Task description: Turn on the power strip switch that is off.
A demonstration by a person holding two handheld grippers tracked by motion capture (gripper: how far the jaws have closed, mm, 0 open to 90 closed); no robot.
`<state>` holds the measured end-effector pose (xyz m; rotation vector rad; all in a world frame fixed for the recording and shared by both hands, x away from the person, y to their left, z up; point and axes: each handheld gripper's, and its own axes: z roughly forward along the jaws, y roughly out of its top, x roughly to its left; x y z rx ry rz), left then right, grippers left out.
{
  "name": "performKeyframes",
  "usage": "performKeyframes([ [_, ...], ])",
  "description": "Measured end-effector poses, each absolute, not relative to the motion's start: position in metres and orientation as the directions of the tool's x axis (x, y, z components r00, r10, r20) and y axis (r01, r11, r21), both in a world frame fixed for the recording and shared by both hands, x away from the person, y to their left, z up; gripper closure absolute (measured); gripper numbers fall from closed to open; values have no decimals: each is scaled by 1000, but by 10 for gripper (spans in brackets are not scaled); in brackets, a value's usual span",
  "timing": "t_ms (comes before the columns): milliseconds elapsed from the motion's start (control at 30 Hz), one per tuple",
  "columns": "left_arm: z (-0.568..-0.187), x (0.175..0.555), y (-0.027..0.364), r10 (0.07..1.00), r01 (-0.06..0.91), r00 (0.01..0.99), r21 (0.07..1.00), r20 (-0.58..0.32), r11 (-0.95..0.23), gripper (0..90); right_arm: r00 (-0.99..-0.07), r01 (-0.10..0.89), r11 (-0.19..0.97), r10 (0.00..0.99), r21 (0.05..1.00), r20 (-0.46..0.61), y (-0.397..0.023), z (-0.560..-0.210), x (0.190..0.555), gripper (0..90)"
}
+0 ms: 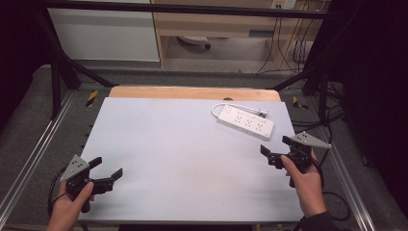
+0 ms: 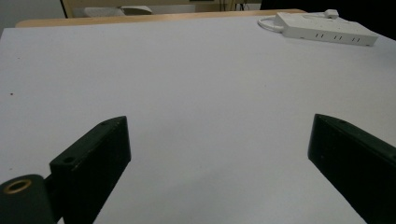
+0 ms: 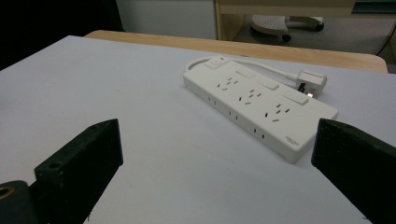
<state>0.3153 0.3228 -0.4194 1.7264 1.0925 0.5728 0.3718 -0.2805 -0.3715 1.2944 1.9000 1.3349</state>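
Note:
A white power strip (image 1: 245,121) lies flat at the far right of the pale table sheet (image 1: 183,159), its short cord looped back to a plug (image 1: 262,113) resting beside it. My left gripper (image 1: 107,168) is held low at the near left corner, open and holding nothing. My right gripper (image 1: 276,146) hovers near the right edge, just in front of the strip, also open. In the right gripper view the power strip (image 3: 261,105) and its plug (image 3: 310,80) lie close ahead of the right gripper (image 3: 217,126). The left gripper (image 2: 218,122) sees the power strip (image 2: 327,30) far off.
A wooden board edge (image 1: 192,92) shows beyond the sheet. Black frame poles (image 1: 55,86) stand at both back corners, and loose cables (image 1: 332,115) lie off the table's right side. Shelving and a wheeled chair base (image 1: 195,41) stand behind.

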Motion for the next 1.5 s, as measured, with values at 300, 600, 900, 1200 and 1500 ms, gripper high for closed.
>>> performKeyframes([
  [300, -420, 315, 322, 867, 411, 487, 904, -107, -120, 59, -446, 432, 83, 885, 898, 132, -273, -355, 391, 31],
  [600, -420, 315, 322, 866, 411, 488, 904, -106, -121, 59, -439, 449, 85, 888, 890, 137, -272, -344, 411, 34],
  [900, -419, 315, 322, 866, 408, 489, 905, -107, -119, 60, -424, 442, 54, 892, 895, 156, -275, -336, 420, 33],
  [1200, -419, 315, 323, 864, 408, 491, 905, -111, -115, 60, -400, 427, 29, 902, 904, 160, -276, -327, 432, 36],
  [1500, -420, 315, 323, 862, 415, 492, 903, -121, -110, 60, -394, 433, 31, 905, 901, 158, -274, -323, 448, 46],
])
